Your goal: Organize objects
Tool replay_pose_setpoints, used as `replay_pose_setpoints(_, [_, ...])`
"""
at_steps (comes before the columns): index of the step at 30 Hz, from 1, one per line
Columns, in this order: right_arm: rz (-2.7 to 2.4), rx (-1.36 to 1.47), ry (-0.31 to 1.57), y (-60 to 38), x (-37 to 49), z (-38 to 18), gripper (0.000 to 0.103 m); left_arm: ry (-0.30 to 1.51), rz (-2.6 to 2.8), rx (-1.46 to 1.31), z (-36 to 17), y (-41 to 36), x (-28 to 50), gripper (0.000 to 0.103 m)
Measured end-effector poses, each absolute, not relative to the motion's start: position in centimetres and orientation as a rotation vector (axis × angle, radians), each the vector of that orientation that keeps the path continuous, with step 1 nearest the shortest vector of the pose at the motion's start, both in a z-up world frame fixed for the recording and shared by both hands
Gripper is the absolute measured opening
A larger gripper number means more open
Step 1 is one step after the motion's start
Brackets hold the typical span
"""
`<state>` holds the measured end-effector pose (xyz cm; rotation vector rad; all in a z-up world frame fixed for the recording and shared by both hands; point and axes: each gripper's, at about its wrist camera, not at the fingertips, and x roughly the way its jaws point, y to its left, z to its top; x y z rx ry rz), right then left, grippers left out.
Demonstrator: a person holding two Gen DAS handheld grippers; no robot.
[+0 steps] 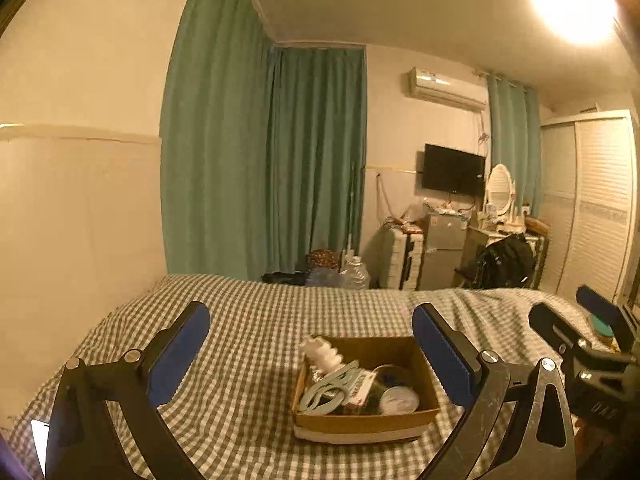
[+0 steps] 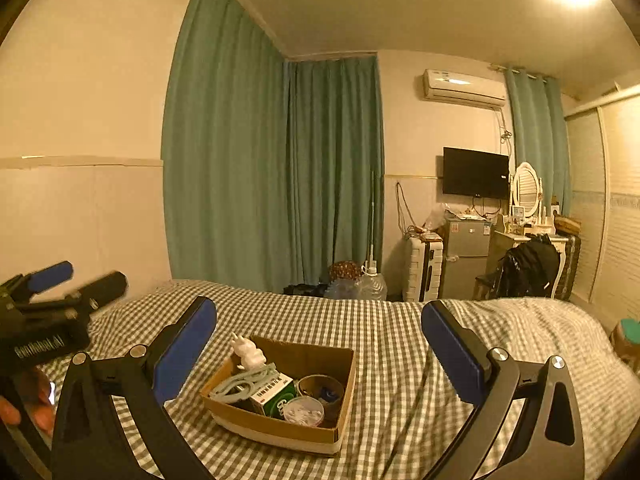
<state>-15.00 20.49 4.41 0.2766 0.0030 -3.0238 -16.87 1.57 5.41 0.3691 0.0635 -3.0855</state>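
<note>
Left wrist view: left gripper [image 1: 311,354] spread wide, nothing between its pads; cardboard box [image 1: 362,424] of small items sits mid-bed on the checked bedspread [image 1: 256,320], bare cloth on every side. Right wrist view: right gripper [image 2: 319,354] likewise agape and empty; box ahead, well clear of the bed's far edge.

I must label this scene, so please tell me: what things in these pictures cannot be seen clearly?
- Cardboard box contents: both views, the lower items are hidden under the pale scissors and the green carton.
- Phone: left wrist view, cut off by the left gripper.
- Dresser clutter: both views, too small.
</note>
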Motion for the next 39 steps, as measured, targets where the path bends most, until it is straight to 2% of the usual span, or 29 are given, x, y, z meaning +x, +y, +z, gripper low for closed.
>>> replay_pose_setpoints(3, [-3.005, 0.416, -0.032, 21.1, -16.8, 1.7, 0.103, 0.025, -3.059, 0.417, 2.8, 1.7, -17.5, 0.103])
replay_pose_setpoints(8, [-3.007, 0.46, -0.034, 21.5, -17.8, 0.1, 0.103, 0.06, -3.027, 0.51, 0.4, 1.7, -18.2, 0.103])
replay_pose_setpoints(39, [-2.985, 0.53, -0.077, 21.5, -18.0, -1.3, 0.103, 0.053, -3.018, 0.557, -1.1, 2.6, -18.0, 0.103])
